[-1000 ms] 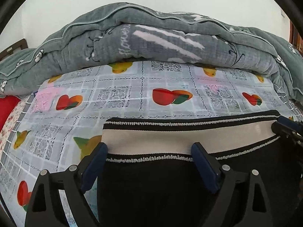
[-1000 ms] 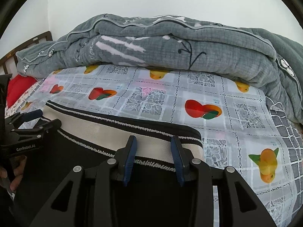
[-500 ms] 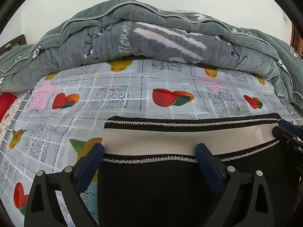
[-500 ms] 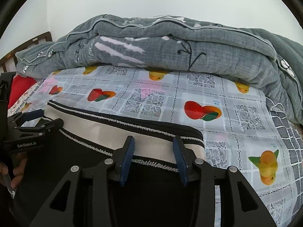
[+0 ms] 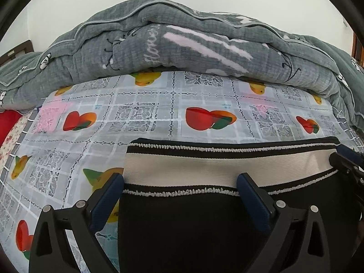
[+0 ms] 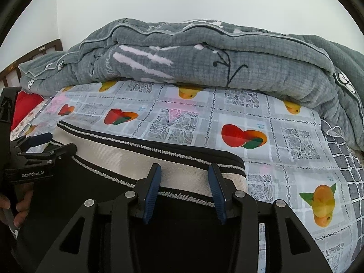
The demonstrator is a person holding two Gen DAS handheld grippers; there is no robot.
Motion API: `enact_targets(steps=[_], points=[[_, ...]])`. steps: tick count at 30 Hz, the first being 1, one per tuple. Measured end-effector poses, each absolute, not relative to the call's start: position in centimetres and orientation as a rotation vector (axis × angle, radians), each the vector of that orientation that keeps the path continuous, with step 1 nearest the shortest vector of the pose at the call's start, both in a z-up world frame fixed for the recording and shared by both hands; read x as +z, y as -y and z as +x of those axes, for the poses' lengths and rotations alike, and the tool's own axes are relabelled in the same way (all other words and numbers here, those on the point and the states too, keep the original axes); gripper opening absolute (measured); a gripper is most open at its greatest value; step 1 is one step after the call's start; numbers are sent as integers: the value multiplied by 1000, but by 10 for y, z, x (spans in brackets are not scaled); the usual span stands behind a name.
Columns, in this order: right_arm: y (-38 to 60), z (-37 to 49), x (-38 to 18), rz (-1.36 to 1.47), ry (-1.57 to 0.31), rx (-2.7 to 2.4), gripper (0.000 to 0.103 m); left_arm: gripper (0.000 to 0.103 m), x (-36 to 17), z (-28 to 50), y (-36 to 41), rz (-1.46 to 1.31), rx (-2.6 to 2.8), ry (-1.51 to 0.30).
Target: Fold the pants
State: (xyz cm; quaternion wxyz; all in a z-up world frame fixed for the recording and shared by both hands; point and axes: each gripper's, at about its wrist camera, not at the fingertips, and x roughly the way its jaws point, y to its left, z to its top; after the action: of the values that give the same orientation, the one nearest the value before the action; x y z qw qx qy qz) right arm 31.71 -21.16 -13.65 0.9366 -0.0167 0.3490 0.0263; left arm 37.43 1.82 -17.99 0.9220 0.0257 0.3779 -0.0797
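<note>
One pair of pants [image 5: 204, 216] lies flat on the bed [image 5: 145, 122], black with a white waistband [image 5: 216, 170] edged by two black stripes. Two tools work it. The left tool [image 5: 180, 187] stands wide open: its left finger sits just outside the waistband's left corner, over the bed's fruit-print cover, and its right finger rests over the band's lower edge, so the corner lies between them, ungripped. The right tool [image 6: 184, 182] is also open, more narrowly, both fingers over the waistband near its right end, with the band running between and ahead of them; I cannot tell whether the pads touch the cloth. In the right view the left tool [image 6: 53, 144] shows from the side at the far left, its body reading "GenRobot.AI", a hand [image 6: 19, 207] behind it. Beyond both tools, across the bed, one grey quilt [image 5: 182, 45] lies heaped; script is stitched on it, too blurred to read
</note>
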Motion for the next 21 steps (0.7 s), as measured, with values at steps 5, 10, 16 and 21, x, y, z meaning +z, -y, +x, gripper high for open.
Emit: enact_targets(steps=[5, 10, 16, 21], points=[[212, 317, -136, -30, -712, 56, 43, 101, -180, 375, -19, 48, -168, -780], [211, 317, -137, -31, -708, 55, 44, 101, -181, 377, -20, 36, -174, -783], [210, 327, -137, -53, -704, 41, 45, 102, -182, 388, -18, 29, -169, -786], [210, 338, -138, -54, -703, 45, 46, 102, -182, 397, -17, 24, -168, -786]])
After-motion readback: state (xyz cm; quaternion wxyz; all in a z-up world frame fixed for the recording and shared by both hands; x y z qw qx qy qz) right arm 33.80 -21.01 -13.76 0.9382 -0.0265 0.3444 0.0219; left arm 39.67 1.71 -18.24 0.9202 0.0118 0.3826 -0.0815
